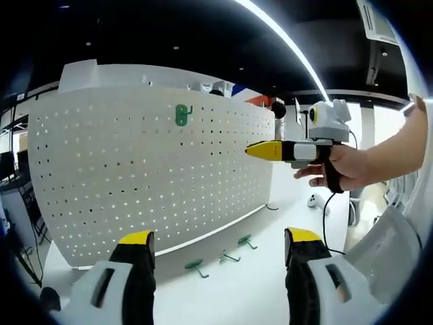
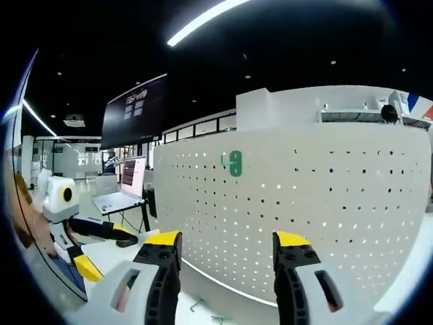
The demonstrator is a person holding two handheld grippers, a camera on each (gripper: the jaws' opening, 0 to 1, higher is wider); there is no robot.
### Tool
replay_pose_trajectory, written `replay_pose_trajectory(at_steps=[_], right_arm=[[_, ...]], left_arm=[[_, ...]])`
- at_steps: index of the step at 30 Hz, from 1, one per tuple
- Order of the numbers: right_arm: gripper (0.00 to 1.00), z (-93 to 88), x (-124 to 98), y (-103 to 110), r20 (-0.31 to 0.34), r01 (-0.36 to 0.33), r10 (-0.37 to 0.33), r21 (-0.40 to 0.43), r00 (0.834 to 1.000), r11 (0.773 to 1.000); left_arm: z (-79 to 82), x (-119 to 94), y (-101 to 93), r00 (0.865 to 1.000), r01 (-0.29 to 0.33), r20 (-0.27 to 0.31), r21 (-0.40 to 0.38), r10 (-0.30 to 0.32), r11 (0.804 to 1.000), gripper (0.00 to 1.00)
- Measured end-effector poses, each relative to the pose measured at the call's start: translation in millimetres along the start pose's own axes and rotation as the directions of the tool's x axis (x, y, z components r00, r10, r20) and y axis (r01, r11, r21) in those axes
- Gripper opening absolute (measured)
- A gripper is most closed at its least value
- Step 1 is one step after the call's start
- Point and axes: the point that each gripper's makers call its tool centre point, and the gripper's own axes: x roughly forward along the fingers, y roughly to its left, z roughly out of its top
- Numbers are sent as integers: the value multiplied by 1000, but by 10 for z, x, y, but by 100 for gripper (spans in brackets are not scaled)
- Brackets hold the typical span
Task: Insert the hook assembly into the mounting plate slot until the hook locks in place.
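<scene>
White tabletop runs under an upright pegboard [image 1: 145, 169] in a dim hall with ceiling strip lights. One green hook [image 1: 183, 114] already hangs high on the board; three more hooks [image 1: 223, 258] lie at its foot. Your left gripper [image 1: 220, 252] is spread and empty, your right gripper [image 2: 226, 254] too. Those hooks look light, stiff and thin, likely to slip; pinch one by its flat back plate, not the prong.
</scene>
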Motion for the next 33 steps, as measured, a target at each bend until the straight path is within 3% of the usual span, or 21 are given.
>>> replay_pose_trajectory(at_steps=[19,33], right_arm=[[58,-313,-516,-59,-41,-10,10,19,999,1000],[59,-582,-877,-98,-102,11,-9,22,995,1000]], left_arm=[[-70,-67,-56,999,44,-13,9,-44,999,84],[-238,-196,-72,998,52,-47,-5,-52,999,84]])
